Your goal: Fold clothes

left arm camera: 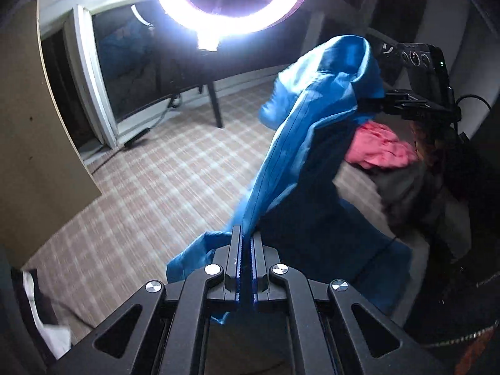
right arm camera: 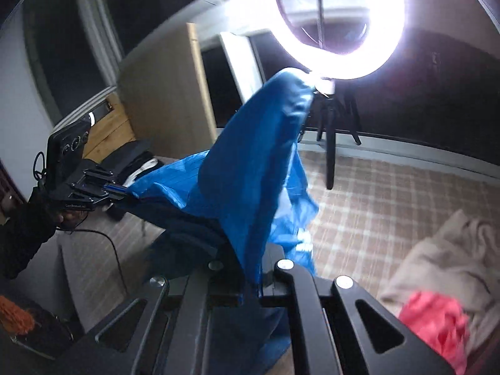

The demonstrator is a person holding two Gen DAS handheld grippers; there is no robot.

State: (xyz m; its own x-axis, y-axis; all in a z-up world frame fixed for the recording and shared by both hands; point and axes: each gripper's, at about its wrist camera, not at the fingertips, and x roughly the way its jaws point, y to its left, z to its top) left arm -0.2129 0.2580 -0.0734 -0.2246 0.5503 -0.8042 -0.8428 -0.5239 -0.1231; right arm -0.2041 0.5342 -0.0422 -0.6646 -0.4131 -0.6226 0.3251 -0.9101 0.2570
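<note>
Both jaws clamped on blue garment (left arm camera: pixel 300 143), stretched between them

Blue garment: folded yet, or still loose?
Loose, not folded. The blue garment hangs bunched in the air, pinched by the left gripper and the right gripper, above the plaid surface.

Bright blue garment (left arm camera: pixel 300 143), pink cloth (left arm camera: pixel 379 150), beige-and-white plaid cover (left arm camera: pixel 162 181), black hand-held grippers.

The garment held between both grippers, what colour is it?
Blue, plain, with stitched seams; clearest in the left wrist view.
</note>
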